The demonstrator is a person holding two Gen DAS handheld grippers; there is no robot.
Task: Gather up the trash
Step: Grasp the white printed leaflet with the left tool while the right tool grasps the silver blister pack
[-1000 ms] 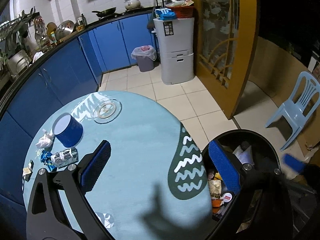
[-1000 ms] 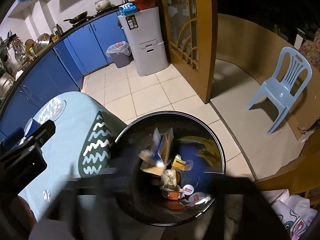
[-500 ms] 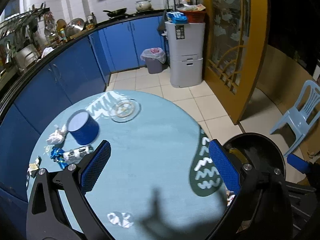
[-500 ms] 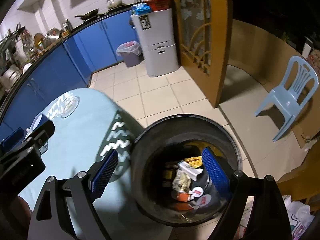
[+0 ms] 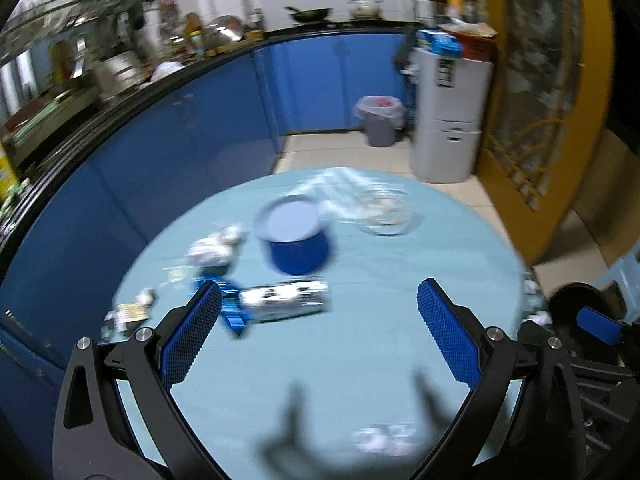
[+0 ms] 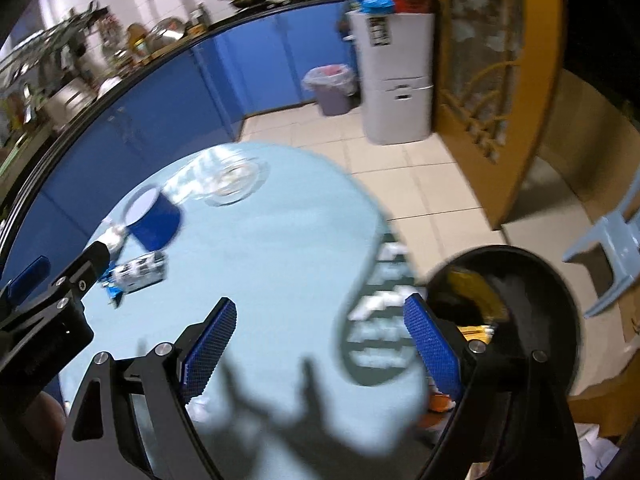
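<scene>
Both grippers swung from bin (image 6: 520, 320) over table; silver wrapper (image 5: 286, 298) beyond left fingers (image 5: 192, 336).

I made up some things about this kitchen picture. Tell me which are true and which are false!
1. The left gripper is holding a wrapper. False: its jaws are open with nothing between them.
2. A blue cup stands on the round table. True.
3. The black trash bin is empty. False: trash shows inside it.
4. The black trash bin stands on the floor beside the table. True.
5. The silver wrapper lies inside the glass dish. False: it lies on the tablecloth, nearer than the cup.
6. The right gripper is open. True.
</scene>
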